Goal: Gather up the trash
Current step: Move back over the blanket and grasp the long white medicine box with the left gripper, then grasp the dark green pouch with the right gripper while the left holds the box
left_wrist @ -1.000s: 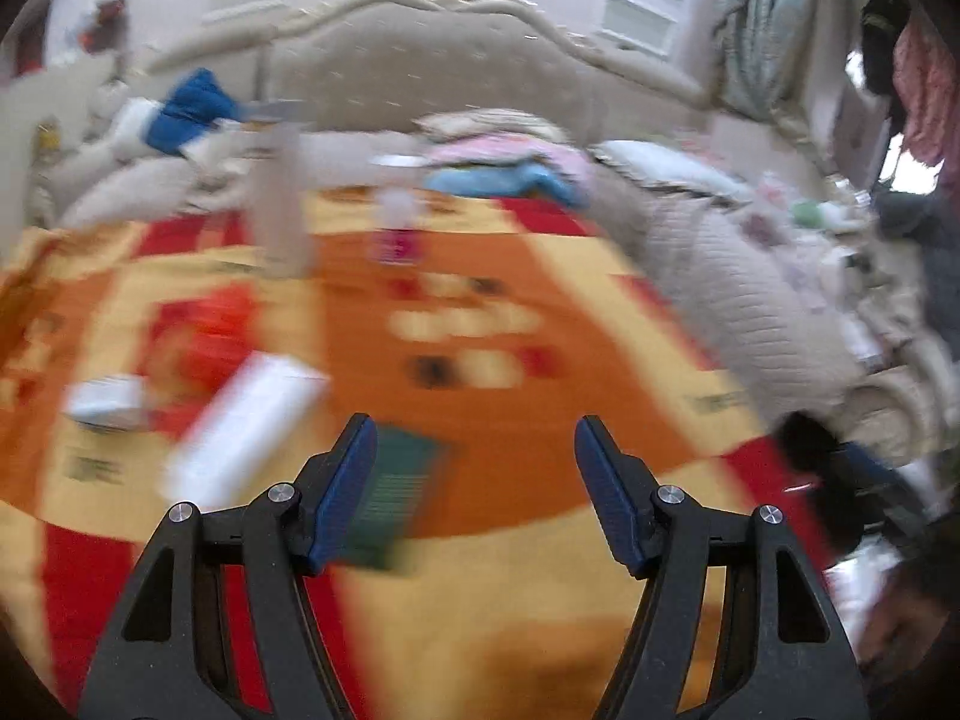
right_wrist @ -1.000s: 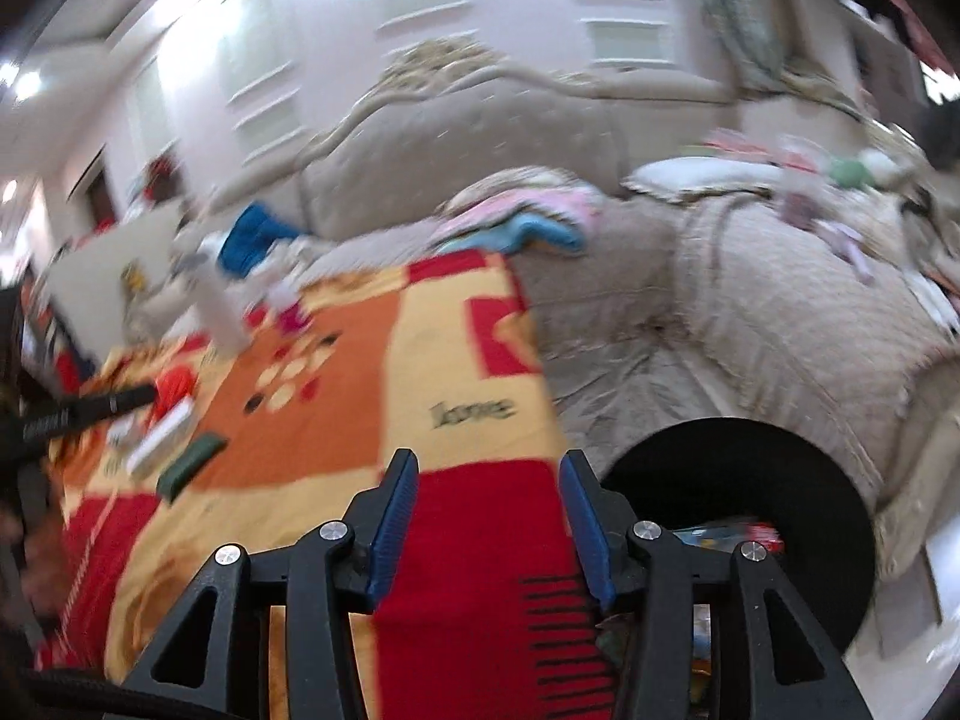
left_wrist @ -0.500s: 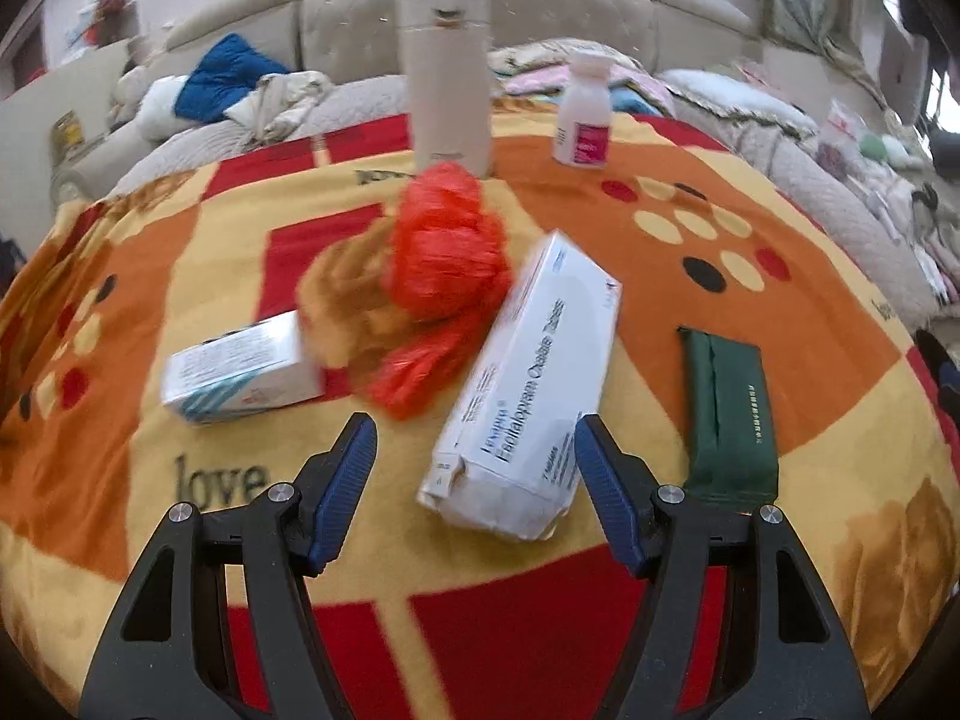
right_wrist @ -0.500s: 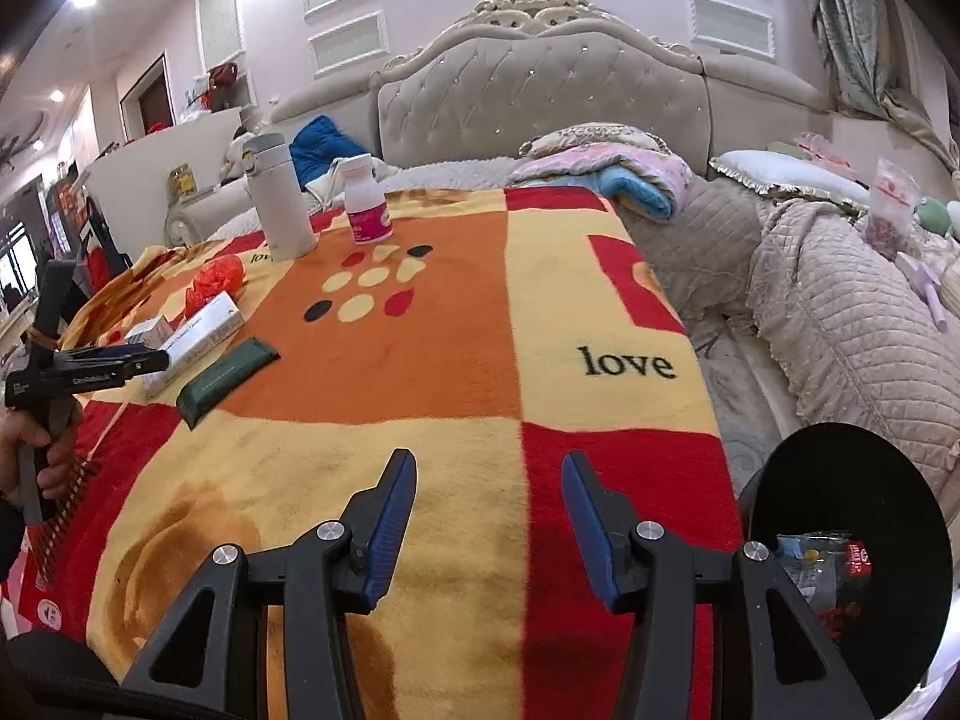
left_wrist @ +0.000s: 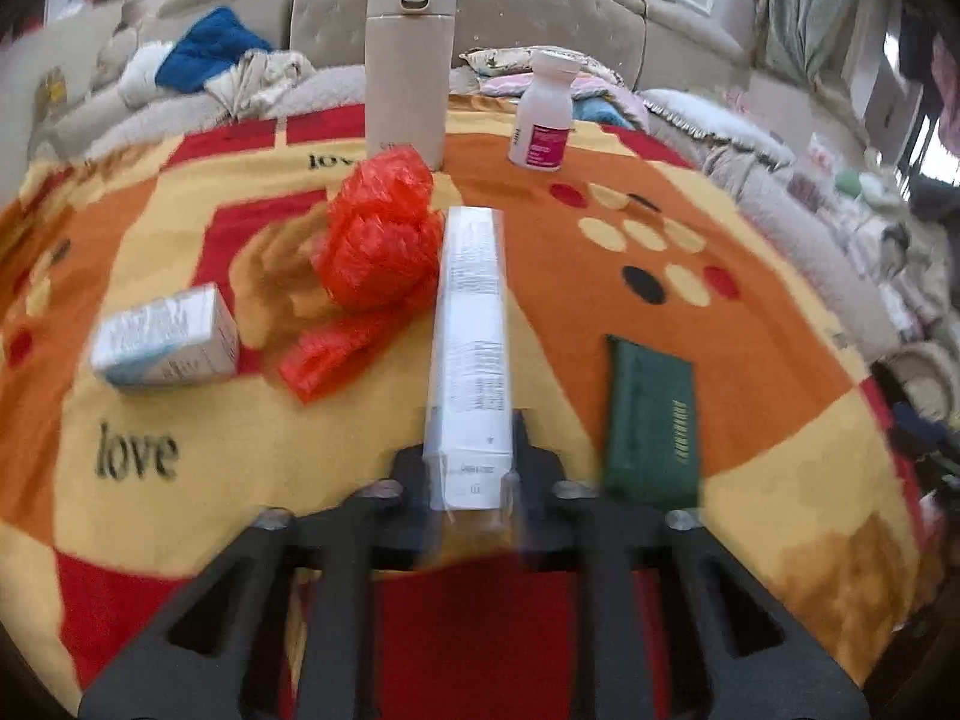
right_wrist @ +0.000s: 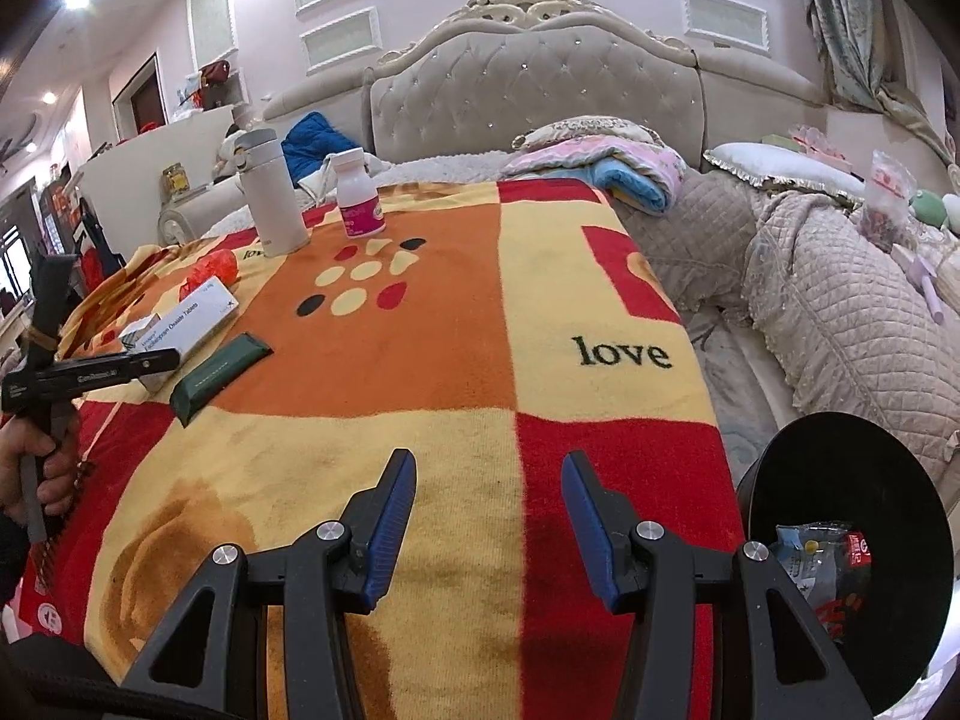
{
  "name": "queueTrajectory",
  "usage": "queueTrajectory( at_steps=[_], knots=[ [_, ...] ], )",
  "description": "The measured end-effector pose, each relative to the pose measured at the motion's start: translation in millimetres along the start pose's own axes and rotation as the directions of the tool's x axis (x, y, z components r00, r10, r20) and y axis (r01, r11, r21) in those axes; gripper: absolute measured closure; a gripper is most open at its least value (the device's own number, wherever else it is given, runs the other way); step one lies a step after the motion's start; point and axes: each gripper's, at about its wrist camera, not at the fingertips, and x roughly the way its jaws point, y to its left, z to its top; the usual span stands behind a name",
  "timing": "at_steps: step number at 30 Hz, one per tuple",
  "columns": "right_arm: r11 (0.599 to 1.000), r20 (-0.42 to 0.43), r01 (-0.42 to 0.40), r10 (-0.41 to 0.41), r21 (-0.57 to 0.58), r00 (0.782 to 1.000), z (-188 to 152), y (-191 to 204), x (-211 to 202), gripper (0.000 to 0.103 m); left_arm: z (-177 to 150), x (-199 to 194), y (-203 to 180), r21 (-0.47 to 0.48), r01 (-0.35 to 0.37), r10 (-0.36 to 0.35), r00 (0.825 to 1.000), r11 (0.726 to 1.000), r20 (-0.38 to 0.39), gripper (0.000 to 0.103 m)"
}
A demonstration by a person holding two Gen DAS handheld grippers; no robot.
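Left tongs (left_wrist: pixel 471 474) closing on long white box (left_wrist: pixel 471 324), right tongs (right_wrist: pixel 489 516) open, empty, black bin (right_wrist: pixel 840 516) only in right view.

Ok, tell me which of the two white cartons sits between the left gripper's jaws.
The long white carton beside the red bag; the shorter carton lies apart, further left.

Left claw (left_wrist: pixel 469 468) closing on near end of long white carton (left_wrist: pixel 469 324); carton stands on its narrow edge between the jaws, running away from camera. Crumpled red plastic bag (left_wrist: pixel 375 246) touches its left side. Small white box (left_wrist: pixel 165 339) further left; green pouch (left_wrist: pixel 651 420) right. Tall beige flask (left_wrist: pixel 409 54) and pink-labelled bottle (left_wrist: pixel 543 114) upright behind, all on patterned blanket (left_wrist: pixel 750 360).
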Motion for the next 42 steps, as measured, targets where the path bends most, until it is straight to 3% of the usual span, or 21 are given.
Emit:
queueTrajectory(
  at_steps=[5,8,11,12,13,14,18,22,25,29,32,34,37,42],
  knots=[
    [1.0,0.006,-0.002,0.002,0.004,1.0,-1,-1,-1,0.055,-30,-34,-6,-0.025,0.051,-0.051,0.998,0.998,0.023,0.089],
    [1.0,0.024,-0.006,0.006,0.0,1.0,1,1,-4,0.055,-50,-56,-6,-0.038,0.045,-0.043,0.998,0.998,0.04,0.088],
    [0.997,0.06,-0.07,0.069,0.013,0.996,4,12,-11,0.054,-63,-68,-7,-0.04,-0.039,0.041,0.998,0.998,0.051,0.087],
    [0.991,0.071,-0.131,0.129,0.026,0.989,7,20,-11,0.052,-65,-70,-7,-0.039,-0.065,0.067,0.996,0.997,0.058,0.086],
    [0.985,0.072,-0.171,0.169,0.031,0.983,8,27,-10,0.046,-67,-69,-6,-0.038,-0.088,0.09,0.994,0.995,0.06,0.086],
    [0.975,0.063,-0.22,0.217,0.04,0.974,11,39,-4,0.042,-67,-67,-6,-0.037,-0.097,0.099,0.993,0.995,0.057,0.086],
    [0.96,-0.027,-0.278,0.279,0.034,0.96,20,91,28,0.042,-60,-56,-3,-0.053,-0.081,0.084,0.995,0.995,0.058,0.083],
    [0.954,-0.092,-0.296,0.299,0.045,0.95,32,134,60,0.042,-66,-44,3,-0.1,-0.072,0.077,0.996,0.992,0.053,0.085],
    [0.957,-0.13,-0.287,0.29,0.04,0.948,42,164,85,0.042,-70,-53,6,-0.129,-0.081,0.094,0.99,0.988,0.104,0.087],
    [0.981,-0.202,-0.195,0.194,0.012,0.96,50,196,115,0.042,-71,-56,12,-0.166,-0.085,0.106,0.987,0.983,0.119,0.087],
    [0.99,-0.21,-0.117,0.098,-0.076,0.973,55,213,126,0.039,-71,-55,16,-0.183,-0.081,0.103,0.988,0.98,0.113,0.087],
    [0.983,-0.219,-0.089,0.053,-0.159,0.974,55,221,129,0.043,-70,-54,16,-0.184,-0.077,0.097,0.99,0.98,0.104,0.087],
    [0.974,-0.227,-0.119,0.074,-0.193,0.971,54,213,123,0.057,-70,-53,16,-0.188,-0.076,0.096,0.991,0.979,0.096,0.087],
    [0.951,-0.21,-0.256,0.218,-0.175,0.953,39,177,93,0.062,-70,-52,17,-0.192,-0.07,0.088,0.993,0.979,0.083,0.087]
  ],
)
